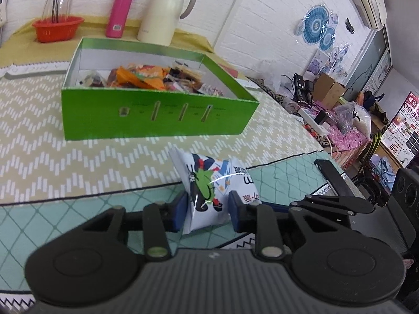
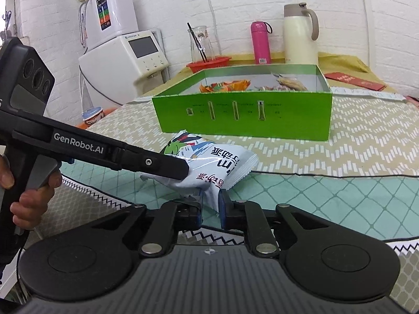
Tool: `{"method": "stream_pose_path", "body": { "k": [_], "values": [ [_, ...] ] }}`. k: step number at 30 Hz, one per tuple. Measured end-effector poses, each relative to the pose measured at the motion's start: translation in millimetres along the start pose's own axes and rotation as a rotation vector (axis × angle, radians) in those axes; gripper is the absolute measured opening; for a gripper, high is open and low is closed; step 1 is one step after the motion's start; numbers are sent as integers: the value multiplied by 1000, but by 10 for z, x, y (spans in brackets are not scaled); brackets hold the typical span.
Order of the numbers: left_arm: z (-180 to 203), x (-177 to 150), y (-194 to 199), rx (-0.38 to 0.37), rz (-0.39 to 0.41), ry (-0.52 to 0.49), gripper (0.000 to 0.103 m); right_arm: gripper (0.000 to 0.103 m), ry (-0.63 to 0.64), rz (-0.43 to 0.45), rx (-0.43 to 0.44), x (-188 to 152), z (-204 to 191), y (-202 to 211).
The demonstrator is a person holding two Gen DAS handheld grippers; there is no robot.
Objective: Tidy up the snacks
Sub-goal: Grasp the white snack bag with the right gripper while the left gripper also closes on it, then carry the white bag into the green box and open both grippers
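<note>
A white snack bag [image 1: 209, 183] with blue, green and red print is held just above the tablecloth, in front of the green box [image 1: 157, 120]. My left gripper [image 1: 208, 209] is shut on one end of the bag. My right gripper [image 2: 210, 205] is shut on the other end of the same bag [image 2: 217, 162]. The left gripper's black arm [image 2: 104, 154] reaches in from the left in the right wrist view. The open green box [image 2: 243, 115] holds several loose snack packets, orange ones among them.
Behind the box stand a cream thermos jug [image 1: 167, 10], a pink bottle [image 1: 121, 10] and a red basket [image 1: 57, 27] with a glass jar. A white appliance [image 2: 125, 60] stands left of the table. Cluttered floor and boxes lie to the right [image 1: 340, 110].
</note>
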State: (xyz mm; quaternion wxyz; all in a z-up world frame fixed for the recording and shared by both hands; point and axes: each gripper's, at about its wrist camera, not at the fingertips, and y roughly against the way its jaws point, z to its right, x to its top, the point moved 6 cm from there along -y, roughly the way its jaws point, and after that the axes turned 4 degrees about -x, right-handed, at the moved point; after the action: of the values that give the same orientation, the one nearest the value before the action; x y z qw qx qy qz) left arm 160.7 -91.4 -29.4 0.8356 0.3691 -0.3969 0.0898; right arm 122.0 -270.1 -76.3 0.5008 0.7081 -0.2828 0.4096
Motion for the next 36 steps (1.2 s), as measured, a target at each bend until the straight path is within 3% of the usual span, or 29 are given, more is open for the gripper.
{"method": "stream_pose_path", "body": {
  "k": [7,16,24,36],
  "values": [
    [-34,364,234,-17,101,11,26,24,23,112,10,387,-35,63],
    [-324,972,269,-4,203,77,26,24,35,199,14,981,-65,-284],
    [-827,1310,-3,-5,211,193,26,24,18,164,11,1266,3,-789],
    [-1235,1429,-402,53,161,230,29,25,23,81,-7,1286,118,-1291]
  ]
}}
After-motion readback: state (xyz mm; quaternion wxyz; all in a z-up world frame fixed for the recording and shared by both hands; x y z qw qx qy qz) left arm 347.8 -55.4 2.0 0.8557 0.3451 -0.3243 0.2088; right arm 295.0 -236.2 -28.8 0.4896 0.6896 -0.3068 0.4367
